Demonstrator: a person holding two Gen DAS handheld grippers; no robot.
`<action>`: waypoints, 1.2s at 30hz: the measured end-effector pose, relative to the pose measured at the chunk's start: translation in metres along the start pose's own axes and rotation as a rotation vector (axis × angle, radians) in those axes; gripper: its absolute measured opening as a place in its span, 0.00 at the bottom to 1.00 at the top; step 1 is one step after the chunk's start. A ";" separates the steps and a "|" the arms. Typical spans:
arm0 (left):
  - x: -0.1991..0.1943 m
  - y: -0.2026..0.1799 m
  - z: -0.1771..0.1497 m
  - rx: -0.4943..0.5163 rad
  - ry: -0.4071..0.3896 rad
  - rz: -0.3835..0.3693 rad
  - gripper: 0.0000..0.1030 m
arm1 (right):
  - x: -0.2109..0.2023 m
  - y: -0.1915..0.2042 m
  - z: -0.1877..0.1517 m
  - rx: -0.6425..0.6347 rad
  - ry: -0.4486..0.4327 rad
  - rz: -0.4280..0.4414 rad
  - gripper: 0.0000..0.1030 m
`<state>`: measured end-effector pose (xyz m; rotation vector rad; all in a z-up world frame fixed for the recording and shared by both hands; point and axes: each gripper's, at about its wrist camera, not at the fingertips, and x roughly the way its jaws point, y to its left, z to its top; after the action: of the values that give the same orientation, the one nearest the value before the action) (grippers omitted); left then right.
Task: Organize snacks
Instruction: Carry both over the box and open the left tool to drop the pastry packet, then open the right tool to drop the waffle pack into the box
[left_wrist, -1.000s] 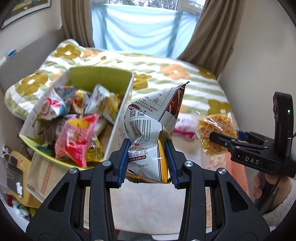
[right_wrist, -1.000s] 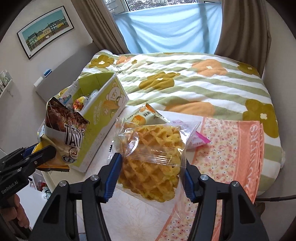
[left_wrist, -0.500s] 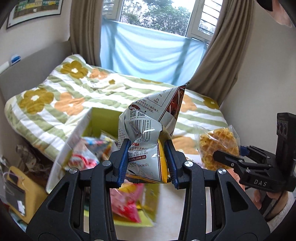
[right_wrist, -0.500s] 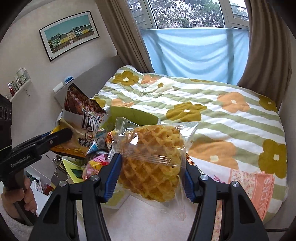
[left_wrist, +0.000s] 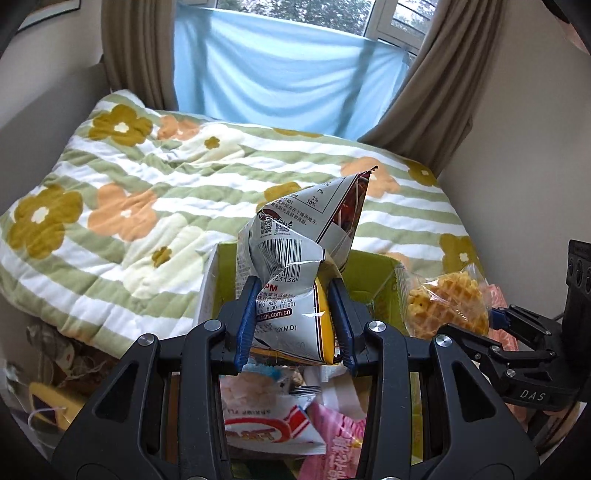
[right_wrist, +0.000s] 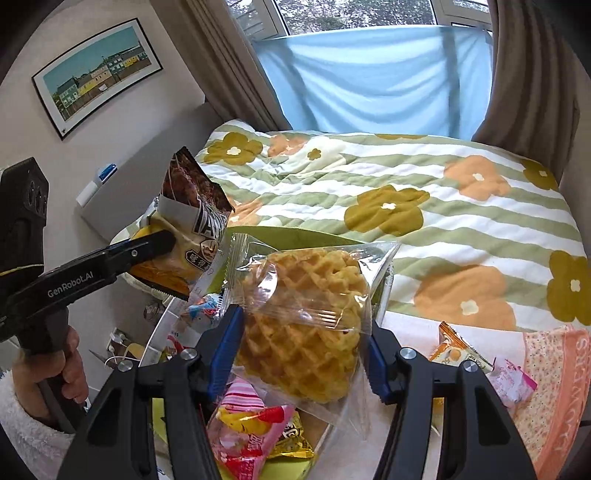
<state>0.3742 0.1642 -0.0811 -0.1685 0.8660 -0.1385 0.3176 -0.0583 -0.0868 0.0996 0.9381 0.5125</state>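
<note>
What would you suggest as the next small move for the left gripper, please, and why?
Probably lower it a little and open. The left gripper is shut on the chip bag, which hangs above the green box where other snack packets already lie.

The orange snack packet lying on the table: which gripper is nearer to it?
Right. The right gripper, holding the waffle bag, is just beside the orange packet; the left gripper is far across the box.
</note>
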 end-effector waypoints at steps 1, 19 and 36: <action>0.004 0.003 0.001 0.010 0.009 -0.005 0.33 | 0.002 0.002 0.000 0.011 0.001 -0.010 0.54; 0.019 0.008 -0.021 0.108 0.063 0.088 0.99 | 0.019 0.001 -0.006 0.090 0.039 -0.062 0.54; -0.039 0.021 -0.067 0.007 0.030 0.147 0.99 | 0.015 0.015 -0.015 0.003 -0.019 -0.043 0.97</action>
<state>0.2987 0.1863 -0.0988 -0.0957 0.9045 -0.0073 0.3075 -0.0403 -0.1026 0.0869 0.9208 0.4699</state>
